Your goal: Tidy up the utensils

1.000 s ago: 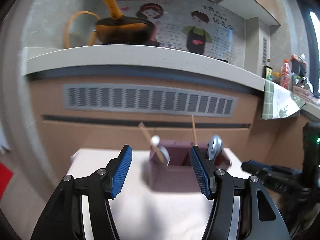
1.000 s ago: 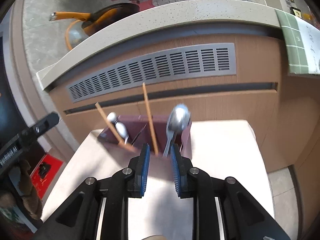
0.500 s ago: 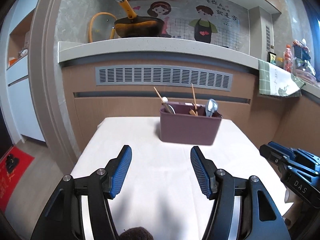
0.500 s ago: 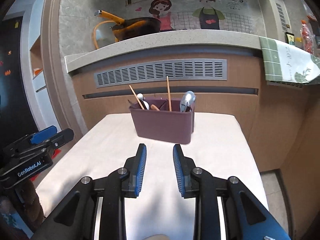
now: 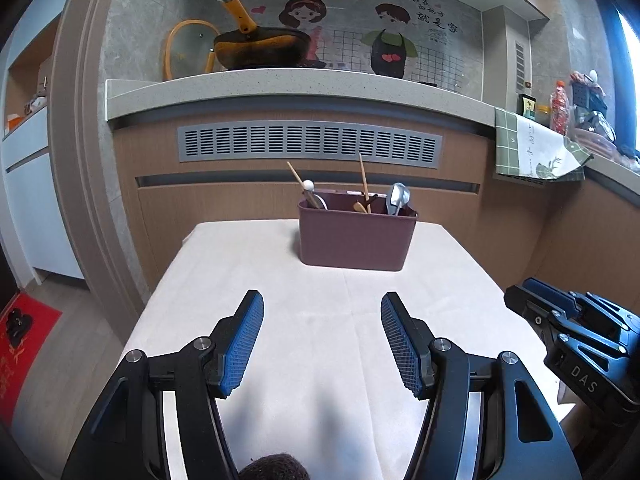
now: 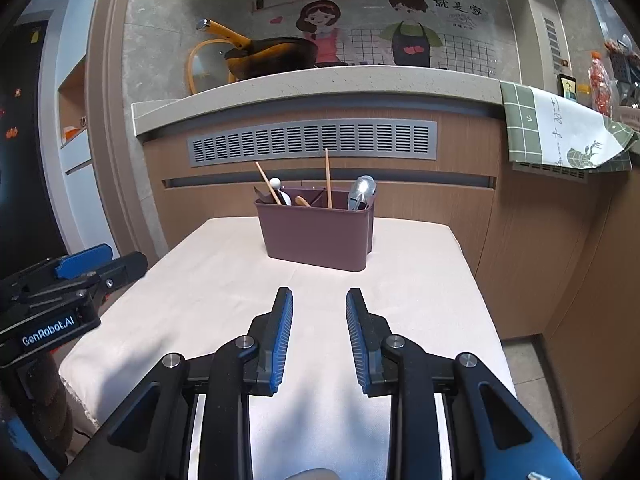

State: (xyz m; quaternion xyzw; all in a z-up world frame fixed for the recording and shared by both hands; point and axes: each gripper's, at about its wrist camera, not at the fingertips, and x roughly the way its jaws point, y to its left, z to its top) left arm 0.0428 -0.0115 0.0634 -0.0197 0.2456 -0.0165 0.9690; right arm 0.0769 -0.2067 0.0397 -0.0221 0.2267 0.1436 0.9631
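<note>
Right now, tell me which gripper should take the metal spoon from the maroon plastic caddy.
Right gripper, probably: the metal spoon leans in the maroon plastic caddy's right end, and its jaws are open and empty.

The left gripper [image 5: 322, 320] stands wide open and empty; the right gripper [image 6: 319, 316], seemingly level, has just been opening, nothing between its fingers [image 6: 280, 332].

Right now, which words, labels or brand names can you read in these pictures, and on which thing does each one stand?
"GenRobot.AI": on the left gripper, seen from the right wrist.
"DAS": on the right gripper, seen from the left wrist.
Chinese characters: on the wall mural, readable as script, but I cannot transcribe them surely.
Writing on the hanging cloth: too small to read.
</note>
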